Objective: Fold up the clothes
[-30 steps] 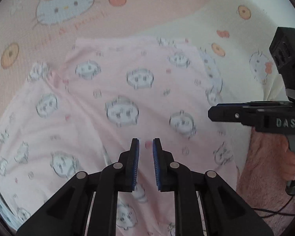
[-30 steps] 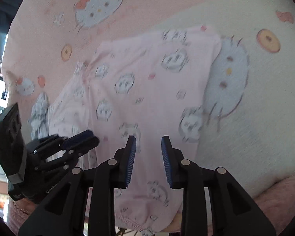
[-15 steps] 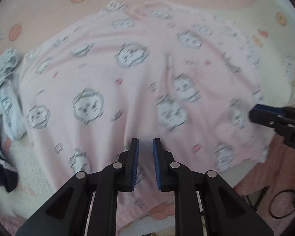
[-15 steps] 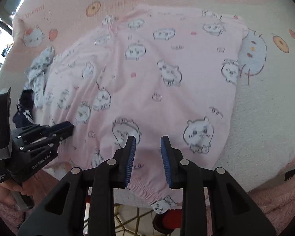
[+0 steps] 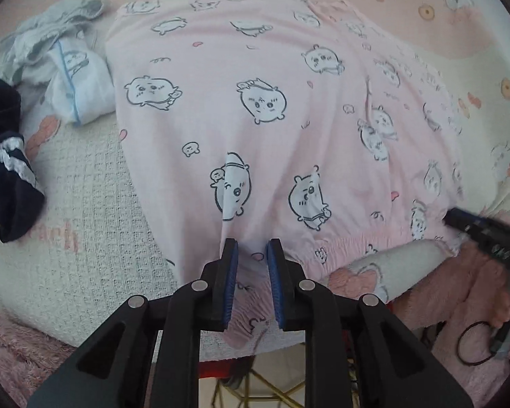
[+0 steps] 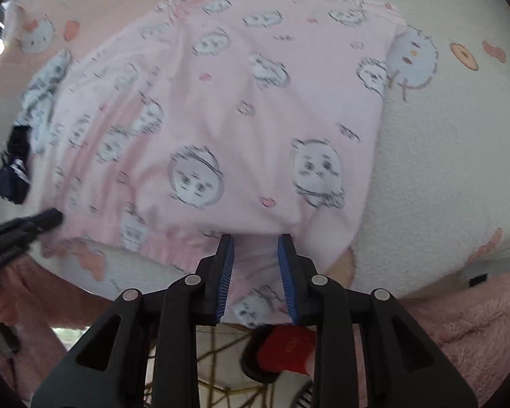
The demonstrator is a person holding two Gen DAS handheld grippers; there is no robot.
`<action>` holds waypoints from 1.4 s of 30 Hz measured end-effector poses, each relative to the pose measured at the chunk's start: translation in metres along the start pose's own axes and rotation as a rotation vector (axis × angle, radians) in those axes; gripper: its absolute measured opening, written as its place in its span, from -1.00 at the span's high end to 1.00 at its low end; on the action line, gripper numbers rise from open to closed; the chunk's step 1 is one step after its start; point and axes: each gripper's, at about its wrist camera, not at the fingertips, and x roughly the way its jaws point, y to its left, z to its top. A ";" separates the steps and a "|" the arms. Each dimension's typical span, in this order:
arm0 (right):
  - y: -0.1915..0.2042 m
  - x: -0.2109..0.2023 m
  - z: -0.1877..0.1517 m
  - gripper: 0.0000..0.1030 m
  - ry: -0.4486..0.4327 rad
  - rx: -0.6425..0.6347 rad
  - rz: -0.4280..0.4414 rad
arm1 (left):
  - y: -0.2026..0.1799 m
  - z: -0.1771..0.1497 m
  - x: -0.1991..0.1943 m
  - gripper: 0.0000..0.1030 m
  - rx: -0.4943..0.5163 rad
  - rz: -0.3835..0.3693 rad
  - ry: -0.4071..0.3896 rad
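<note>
Pink pyjama bottoms (image 5: 261,108) with cartoon faces lie spread on the bed, elastic waistband hanging over the near edge; they also show in the right wrist view (image 6: 227,119). My left gripper (image 5: 251,248) is open, its pads either side of the waistband's left part. My right gripper (image 6: 256,243) is open at the waistband's right part, with cloth between the pads. The right gripper (image 5: 459,221) appears at the right edge of the left wrist view, and the left gripper (image 6: 47,219) at the left of the right wrist view.
A crumpled white and grey garment (image 5: 68,64) and a dark navy garment (image 5: 6,170) lie left of the bottoms on the patterned bedspread (image 5: 95,204). The bed's near edge runs under both grippers. A red object (image 6: 285,350) sits on the floor below.
Both grippers have pulled back and down from over the garment to its waistband at the bed's near edge. The piled clothes at left have come into view.
</note>
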 end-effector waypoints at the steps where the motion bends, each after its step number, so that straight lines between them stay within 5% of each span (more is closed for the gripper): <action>1: -0.004 0.001 -0.002 0.53 0.008 0.012 -0.031 | 0.006 -0.001 -0.004 0.61 -0.020 0.017 -0.017; 4: -0.020 -0.006 -0.001 0.49 -0.009 0.084 -0.125 | 0.020 -0.005 -0.014 0.61 -0.074 -0.016 -0.050; 9: -0.014 -0.009 -0.004 0.48 -0.012 0.096 0.061 | 0.014 -0.015 -0.008 0.61 -0.048 -0.088 0.001; 16: -0.027 -0.007 -0.007 0.44 0.029 0.153 -0.084 | 0.003 -0.024 -0.006 0.58 -0.010 -0.010 0.031; 20: -0.034 -0.020 -0.009 0.44 -0.028 0.185 -0.064 | 0.015 -0.024 -0.018 0.56 -0.081 -0.085 -0.033; 23: -0.018 -0.031 -0.006 0.44 -0.088 0.106 0.013 | 0.001 -0.020 -0.031 0.56 -0.050 -0.150 -0.112; 26: 0.012 -0.025 -0.002 0.44 -0.083 -0.036 -0.028 | -0.023 -0.020 -0.030 0.39 0.015 -0.158 -0.126; 29: 0.039 -0.004 0.001 0.45 -0.029 -0.132 -0.132 | -0.012 -0.022 -0.020 0.37 0.001 -0.083 -0.082; 34: 0.009 -0.005 0.007 0.46 0.019 -0.031 -0.243 | 0.010 -0.025 -0.010 0.37 -0.040 0.049 -0.030; 36: -0.009 -0.012 0.010 0.45 -0.007 0.057 -0.210 | 0.019 -0.026 -0.016 0.37 -0.079 0.066 -0.058; 38: -0.020 -0.018 0.012 0.45 -0.040 0.116 -0.147 | 0.025 -0.025 -0.013 0.37 -0.115 -0.008 -0.056; 42: 0.009 -0.016 0.022 0.45 -0.064 -0.021 -0.091 | 0.032 -0.021 -0.011 0.37 -0.160 -0.060 -0.058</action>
